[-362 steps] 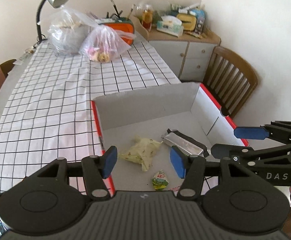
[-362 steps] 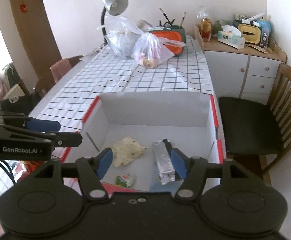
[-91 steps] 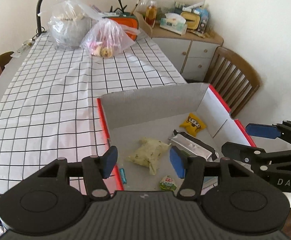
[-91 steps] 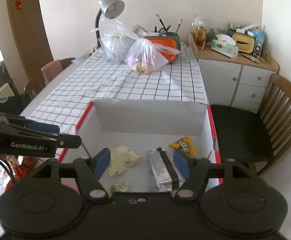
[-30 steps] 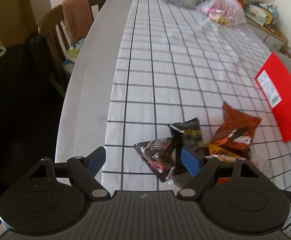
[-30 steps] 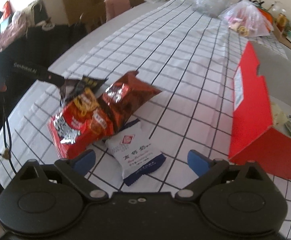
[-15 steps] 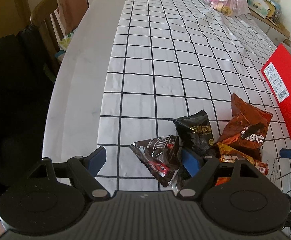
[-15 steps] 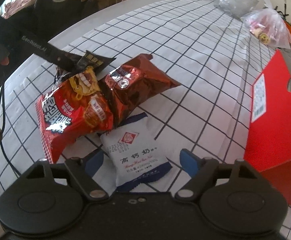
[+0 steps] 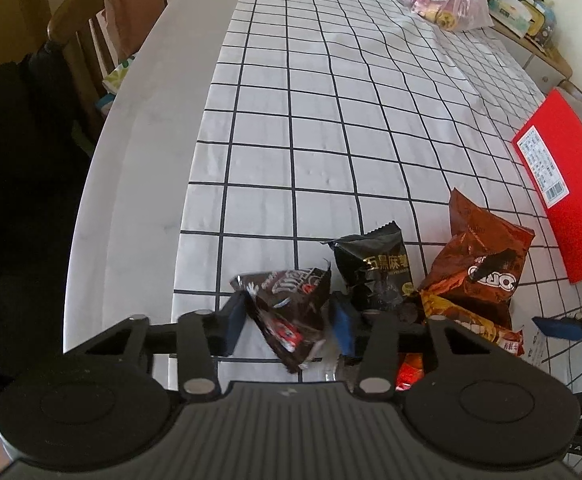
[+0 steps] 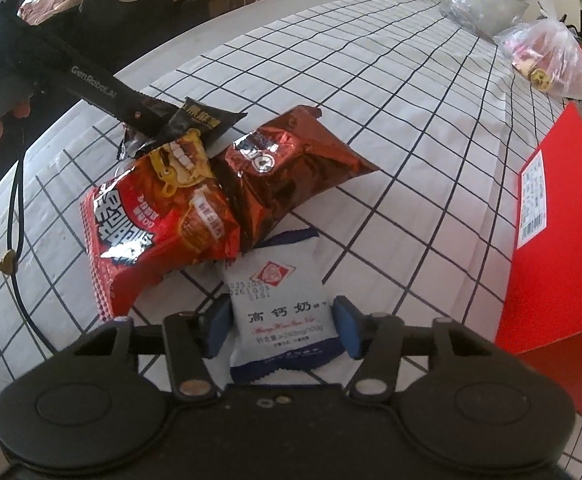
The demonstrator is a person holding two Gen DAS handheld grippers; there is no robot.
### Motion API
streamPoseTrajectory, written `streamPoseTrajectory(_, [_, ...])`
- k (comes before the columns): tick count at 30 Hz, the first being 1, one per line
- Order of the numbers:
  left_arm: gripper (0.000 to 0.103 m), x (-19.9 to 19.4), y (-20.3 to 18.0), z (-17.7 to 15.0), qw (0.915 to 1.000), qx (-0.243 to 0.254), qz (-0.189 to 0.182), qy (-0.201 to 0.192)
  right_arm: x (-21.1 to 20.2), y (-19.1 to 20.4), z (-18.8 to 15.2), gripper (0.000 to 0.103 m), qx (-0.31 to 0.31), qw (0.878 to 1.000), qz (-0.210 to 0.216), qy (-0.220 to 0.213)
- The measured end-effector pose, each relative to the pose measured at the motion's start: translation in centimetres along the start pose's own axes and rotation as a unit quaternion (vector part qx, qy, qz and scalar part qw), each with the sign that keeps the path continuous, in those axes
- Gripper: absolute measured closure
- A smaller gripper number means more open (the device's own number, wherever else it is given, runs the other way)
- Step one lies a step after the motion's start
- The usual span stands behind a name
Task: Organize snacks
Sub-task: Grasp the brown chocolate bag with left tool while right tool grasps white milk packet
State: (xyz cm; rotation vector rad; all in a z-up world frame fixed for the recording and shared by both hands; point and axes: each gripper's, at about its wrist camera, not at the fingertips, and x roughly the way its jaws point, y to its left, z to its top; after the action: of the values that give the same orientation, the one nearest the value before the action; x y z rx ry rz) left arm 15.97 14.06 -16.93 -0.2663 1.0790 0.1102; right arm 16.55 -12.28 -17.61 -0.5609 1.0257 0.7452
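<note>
**Both grippers closing on snack packets at the near end of the table**

A small dark brown crinkled foil snack packet (image 9: 291, 312) is sitting between the blue pads of the left gripper (image 9: 289, 322), whose jaws are closing; the pads are pressing its sides and its top is buckling upward. Just to its right, a black foil packet with gold lettering (image 9: 375, 276) is lying flat, and a copper-brown foil cookie bag (image 9: 479, 264) is lying beyond that.

A white pillow-shaped packet with a blue bottom edge (image 10: 283, 312) is lying between the blue pads of the right gripper (image 10: 281, 330), whose jaws are also closing, with the pads meeting the packet's edges. A bright red chip bag (image 10: 159, 224) is lying just to the far left of it, overlapping the copper-brown bag.

All of them are resting on the white black-gridded tablecloth (image 9: 331, 120). A red cardboard box (image 10: 551, 240) is standing to the right.
</note>
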Motion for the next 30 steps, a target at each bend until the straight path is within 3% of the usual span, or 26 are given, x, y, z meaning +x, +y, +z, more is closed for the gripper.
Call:
streamPoseTrajectory(12, [0.070,-0.6,0.2,-0.6,0.9997,-0.021,0.004,-0.010,-1.3,-1.2,-1.1,0.058,0.065,0.998,-0.023,-0.011])
streamPoseTrajectory(30, [0.070,-6.1,-1.2,-0.5,0.9977,-0.044,-0.003,-0.052,-9.4,-4.6,-1.8,0.058,0.129,0.986,-0.040,-0.095])
